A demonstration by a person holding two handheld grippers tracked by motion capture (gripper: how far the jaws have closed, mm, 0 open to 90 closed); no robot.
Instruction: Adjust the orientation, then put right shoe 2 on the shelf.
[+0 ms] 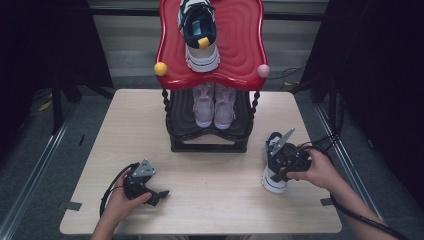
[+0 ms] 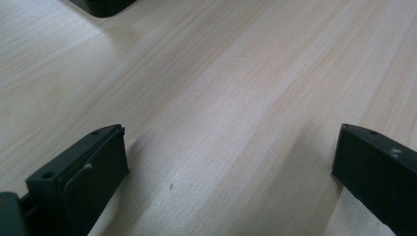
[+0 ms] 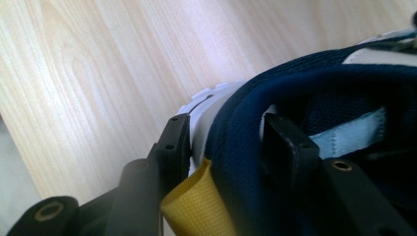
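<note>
- Step in hand, as I judged it: picking up the 2nd navy/white shoe (image 1: 274, 167) to pair it w/ its mate on the rack.
- That shoe stood on the worktop (image 1: 210, 200) at near right, just right of the rack's base, toe pointing to the near edge.
- Right gripper (image 1: 289, 161) was at the shoe's heel collar. In the right gripper view one jaw sat outside the white heel, the other inside the opening, w/ the navy padded collar (image 3: 246, 132) between them and the yellow pull tab (image 3: 196, 211) just below.
- Jaws stood at a middling width; pads looked to be on the collar, but I couldn't tell if they pressed firmly, so grip = uncertain.
- Left gripper (image 1: 159, 195) rested low over bare worktop at near left, jaws wide, nothing between them.
- Matching shoe (image 1: 199, 32) lay on the red top shelf (image 1: 240, 55) of the rack, far centre, sitting left of the shelf's middle, w/ free space to its right. A pink pair (image 1: 214, 104) sat on the dark lower shelf (image 1: 182, 120).
- Next move, my read: firm up the pinch on the collar, lift straight so the sole clears the worktop, carry far + left, clear the red shelf's near rim and the pink ball (image 1: 263, 70) at its corner, set down right of the mate.
- Risk: soft collar may slip or fold; shoe could swing toe-down.
</note>
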